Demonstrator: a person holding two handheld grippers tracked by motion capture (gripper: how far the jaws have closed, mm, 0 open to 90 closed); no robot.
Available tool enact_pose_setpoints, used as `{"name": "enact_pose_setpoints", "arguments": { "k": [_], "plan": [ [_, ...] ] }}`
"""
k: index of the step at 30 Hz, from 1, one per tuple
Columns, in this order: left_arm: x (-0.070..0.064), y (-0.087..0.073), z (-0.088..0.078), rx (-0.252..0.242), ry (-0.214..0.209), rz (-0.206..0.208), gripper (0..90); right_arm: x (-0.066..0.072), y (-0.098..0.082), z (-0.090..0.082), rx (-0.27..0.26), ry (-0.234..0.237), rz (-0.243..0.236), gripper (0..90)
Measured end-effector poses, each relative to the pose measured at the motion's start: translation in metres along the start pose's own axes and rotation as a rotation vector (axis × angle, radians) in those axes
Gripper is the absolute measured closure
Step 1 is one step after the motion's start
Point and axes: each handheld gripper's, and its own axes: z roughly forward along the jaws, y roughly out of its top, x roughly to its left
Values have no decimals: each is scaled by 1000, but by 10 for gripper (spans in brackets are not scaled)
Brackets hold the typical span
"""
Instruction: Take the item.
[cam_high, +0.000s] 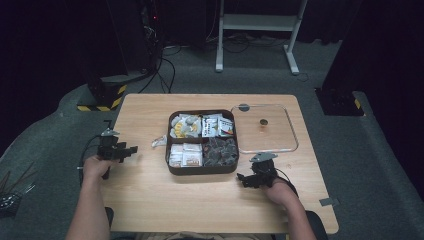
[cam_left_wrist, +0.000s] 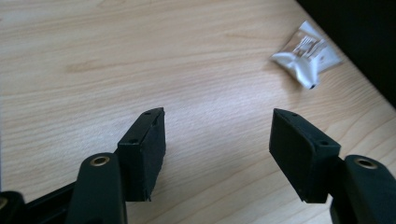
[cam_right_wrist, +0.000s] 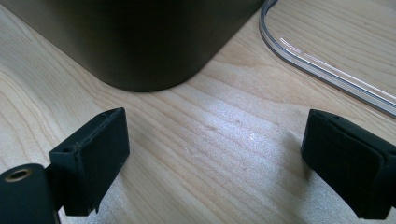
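A: Left gripper fingers apart, empty; the packet lies on the desk beside the box.
B: Right gripper is apart too. A flat packet may skid away if pinched shallow.

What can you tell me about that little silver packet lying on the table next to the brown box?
The little packet is a small silvery-white foil sachet with dark print too blurred to read. It looks crinkled and a bit puffy, sealed along its edges. It lies flat on the bare wooden table, just left of the brown box, apart from it as far as one can tell. Nothing grips it; the left gripper stands open short of it.
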Motion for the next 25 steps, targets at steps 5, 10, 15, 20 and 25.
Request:
{"name": "enact_pose_setpoints", "arguments": {
  "k": [5, 10, 15, 20, 25],
  "plan": [
    [5, -5, 3, 17, 2, 10, 337, 0, 0, 0, 0, 0, 0, 77],
    [8, -8, 5, -13, -5, 12, 313, 0, 0, 0, 0, 0, 0, 76],
    [6, -13, 9, -68, 26, 24, 227, 0, 0, 0, 1, 0, 0, 76],
    [3, -13, 13, -84, 57, 32, 185, 0, 0, 0, -2, 0, 2, 76],
    [1, -11, 16, -62, 133, 23, 152, 0, 0, 0, -2, 1, 2, 77]
  ]
}}
